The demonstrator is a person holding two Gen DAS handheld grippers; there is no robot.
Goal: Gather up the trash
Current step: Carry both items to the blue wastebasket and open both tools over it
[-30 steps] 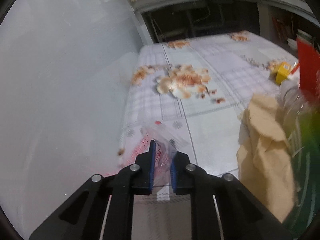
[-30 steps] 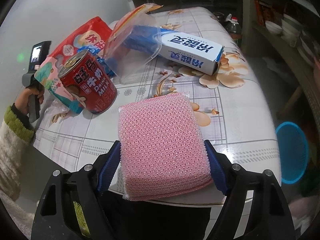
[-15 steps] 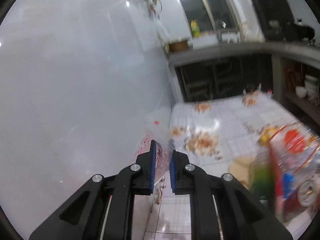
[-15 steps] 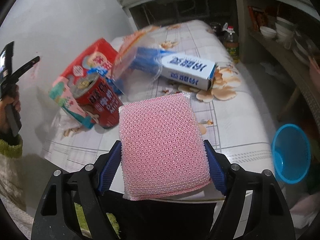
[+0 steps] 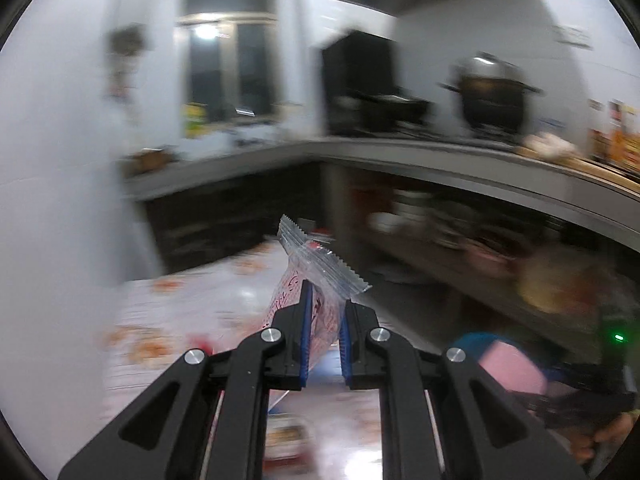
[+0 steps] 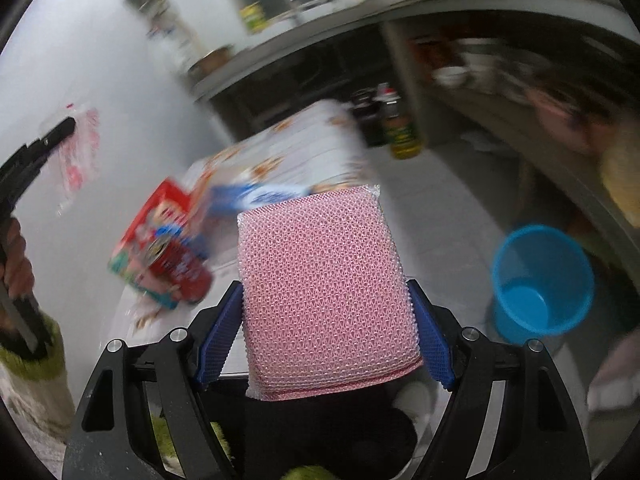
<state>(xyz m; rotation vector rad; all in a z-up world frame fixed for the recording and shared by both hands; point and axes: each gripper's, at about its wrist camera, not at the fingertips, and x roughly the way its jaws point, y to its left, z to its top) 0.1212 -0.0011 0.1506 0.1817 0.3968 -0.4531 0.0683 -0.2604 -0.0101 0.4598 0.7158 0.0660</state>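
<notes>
My left gripper (image 5: 324, 296) is shut on a clear plastic wrapper with red print (image 5: 316, 256), held in the air above the patterned table (image 5: 192, 304). From the right wrist view that gripper (image 6: 60, 130) and its wrapper (image 6: 80, 160) hang at the far left. My right gripper (image 6: 326, 290) is shut on a pink mesh sponge (image 6: 324, 280), whose sides the blue pads press. A blue bin (image 6: 540, 280) stands on the floor to the right. On the table lie a red can (image 6: 180, 272), a snack bag (image 6: 152, 220) and a blue-and-white box (image 6: 256, 196), all blurred.
A grey counter (image 5: 440, 160) with pots wraps around the room, with shelves of bowls beneath it. A bottle (image 6: 402, 132) stands on the floor past the table's far end. A hand in a green sleeve (image 6: 24, 344) holds the left gripper.
The left gripper has lifted the wrapper off the table and swung right, toward the counter. The right gripper has risen and turned with the sponge; the blue bin shows larger.
</notes>
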